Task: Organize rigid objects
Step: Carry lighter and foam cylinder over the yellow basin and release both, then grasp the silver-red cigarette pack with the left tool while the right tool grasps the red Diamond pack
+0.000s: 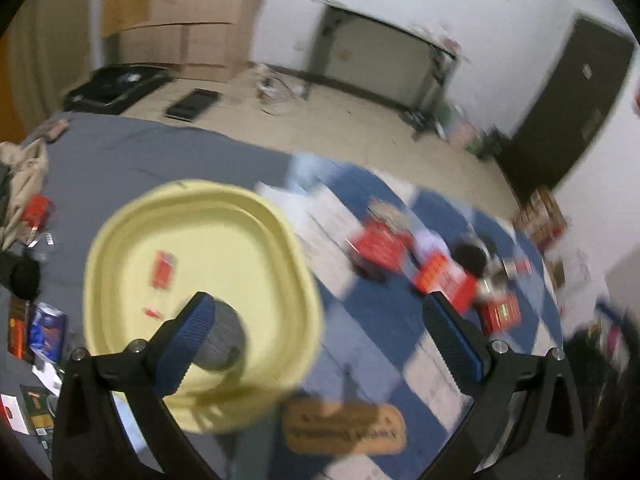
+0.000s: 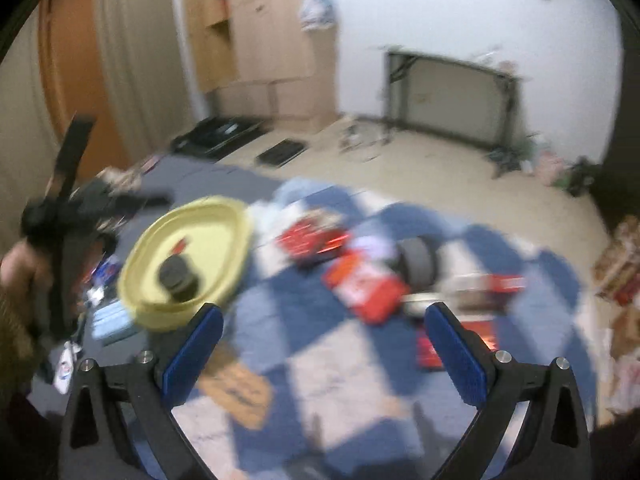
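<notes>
Both the left gripper (image 1: pixel 318 314) and right gripper (image 2: pixel 324 322) have fingers spread wide, holding nothing. The yellow tray (image 2: pixel 140 264) holds a dark round container (image 2: pixel 179 276) and a small red pack (image 1: pixel 162 269); several red boxes (image 2: pixel 366 290) lie scattered on the checked blanket (image 2: pixel 332 376), unsorted

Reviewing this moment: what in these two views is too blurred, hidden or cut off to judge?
- Red boxes on the checked cloth: motion blur in both views, labels and exact count unreadable.
- Dark round object in the yellow tray: partly behind a gripper finger in the left wrist view, blurred in the right.
- Brown flat item: print smeared.
- Clutter at the left edge of both views: warped by the fisheye and cut off.
</notes>
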A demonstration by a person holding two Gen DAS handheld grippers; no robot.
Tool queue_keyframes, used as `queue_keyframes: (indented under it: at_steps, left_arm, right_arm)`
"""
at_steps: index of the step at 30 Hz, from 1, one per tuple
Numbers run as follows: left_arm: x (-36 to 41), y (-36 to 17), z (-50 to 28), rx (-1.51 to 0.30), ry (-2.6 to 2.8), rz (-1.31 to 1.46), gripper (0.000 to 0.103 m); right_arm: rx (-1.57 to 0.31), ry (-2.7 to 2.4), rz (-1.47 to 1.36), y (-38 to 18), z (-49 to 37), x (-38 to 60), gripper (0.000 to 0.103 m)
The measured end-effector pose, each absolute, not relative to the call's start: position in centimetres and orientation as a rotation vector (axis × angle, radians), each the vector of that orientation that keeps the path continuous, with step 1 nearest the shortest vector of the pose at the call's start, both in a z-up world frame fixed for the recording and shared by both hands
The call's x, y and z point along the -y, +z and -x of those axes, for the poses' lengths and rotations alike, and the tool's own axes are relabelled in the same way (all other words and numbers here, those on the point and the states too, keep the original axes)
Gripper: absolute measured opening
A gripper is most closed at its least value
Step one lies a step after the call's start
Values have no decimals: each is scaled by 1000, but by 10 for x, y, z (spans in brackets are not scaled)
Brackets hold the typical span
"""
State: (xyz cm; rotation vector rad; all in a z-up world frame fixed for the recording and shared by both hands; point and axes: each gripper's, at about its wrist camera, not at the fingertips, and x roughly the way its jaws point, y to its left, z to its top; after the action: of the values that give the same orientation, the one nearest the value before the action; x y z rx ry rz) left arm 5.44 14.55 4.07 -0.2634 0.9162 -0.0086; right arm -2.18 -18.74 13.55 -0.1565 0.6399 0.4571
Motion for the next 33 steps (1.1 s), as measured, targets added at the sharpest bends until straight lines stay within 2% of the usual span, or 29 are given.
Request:
queue_keyframes:
  at_steps: [3,6,9,13,22,33]
  left_arm:
    - [-115,29,-51,-946,-57,188,103]
    - [-98,24,-49,-959,-95,167,103]
    - [-94,23,-47,-958,-80,189,103]
    - [-96,21,-45,-960,-61,205,103]
    - [-99,4,-55,-1005,-75,230,103]
    - [-93,-8,-153,-1077,-117,186,103]
  right_arm:
    - [-629,360,121,133,28,235,103]
    - [-648,262,20,97,29,271,103]
    - [-746,246,-9,79,18,266,103]
    - [-729,247,13,83,10,259,103]
    - [-917,248,-6,33,-61,252,103]
    - [-1027,189,103,-20,-134,241,103]
